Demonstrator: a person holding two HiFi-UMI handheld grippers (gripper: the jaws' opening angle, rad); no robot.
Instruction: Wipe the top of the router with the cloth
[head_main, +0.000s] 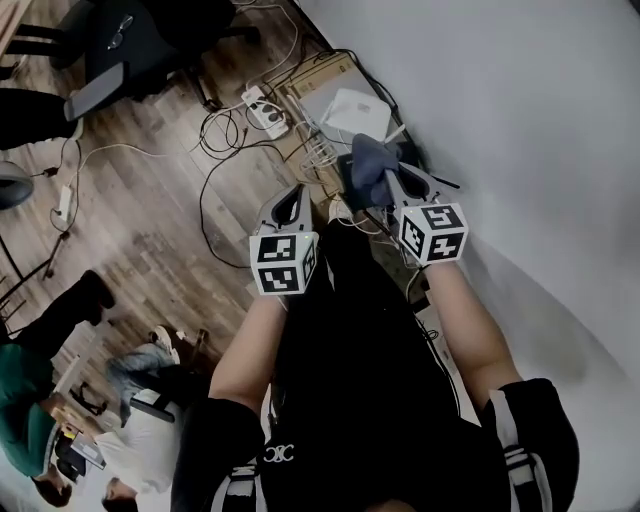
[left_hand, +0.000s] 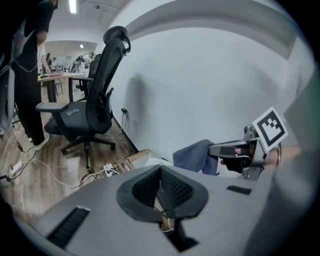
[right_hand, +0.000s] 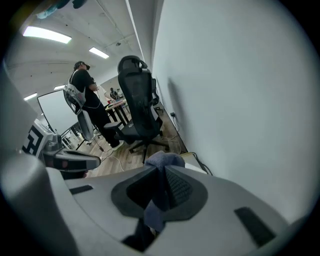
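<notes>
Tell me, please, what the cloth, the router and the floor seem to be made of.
Cloth: soft woven or knit fabric, matte blue-grey; it bunches and folds in the right gripper.
Router: probably plastic, with a smooth white casing, though too small to be sure.
Floor: wood or wood-look laminate, with plank seams and grain.

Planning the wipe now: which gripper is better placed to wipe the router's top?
Right. The right gripper is shut on the cloth, close to the white router. The left gripper is shut and empty, farther from it.
</notes>
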